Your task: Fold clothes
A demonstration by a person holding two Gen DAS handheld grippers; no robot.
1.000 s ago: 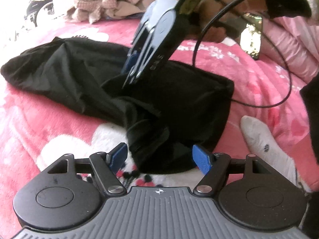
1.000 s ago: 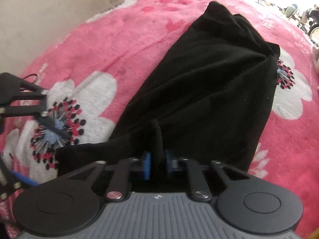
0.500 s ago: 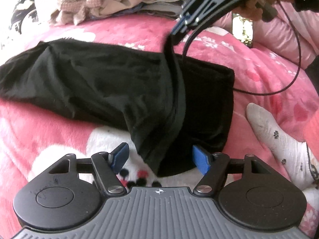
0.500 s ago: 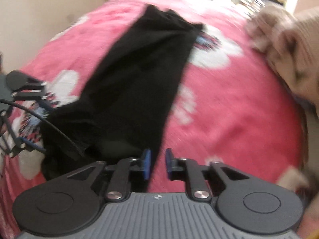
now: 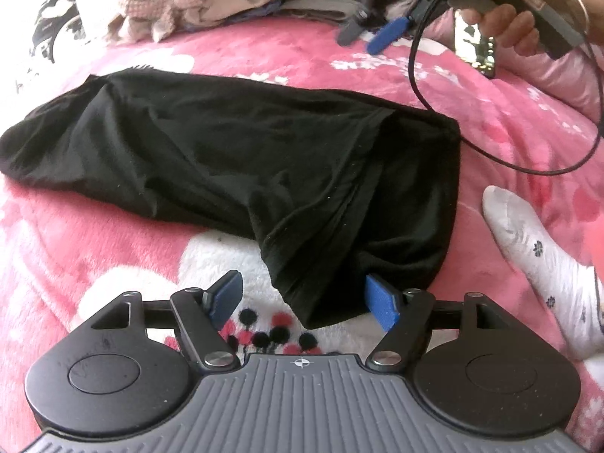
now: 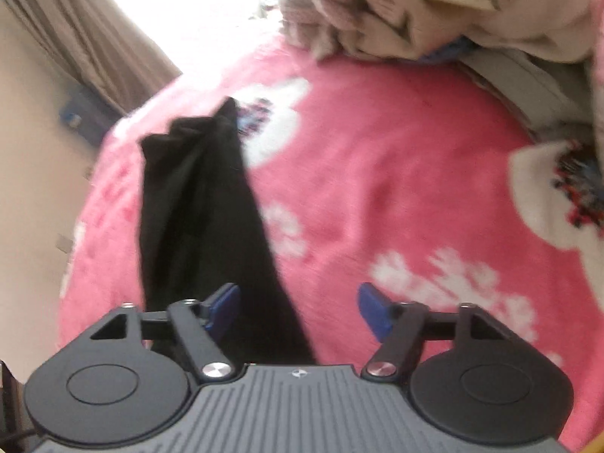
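One black, thin-knit garment [image 5: 234, 158] lies at the centre. One heap of beige and pink checked clothes [image 5: 211, 0] sits at twelve o'clock. Two black grippers with blue pads show: one [image 5: 305, 302] at six o'clock, one [image 5: 373, 34] at one o'clock. One white patterned sock [image 5: 536, 256] lies at four o'clock.

The right wrist view is motion-blurred; the clothes pile [image 6: 434, 11] is cut off at the top edge.

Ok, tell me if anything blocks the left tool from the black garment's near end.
Nothing visible does. The left tool hangs open right at the near end of the black garment, with only pink blanket beneath. The white sock lies off to the side.
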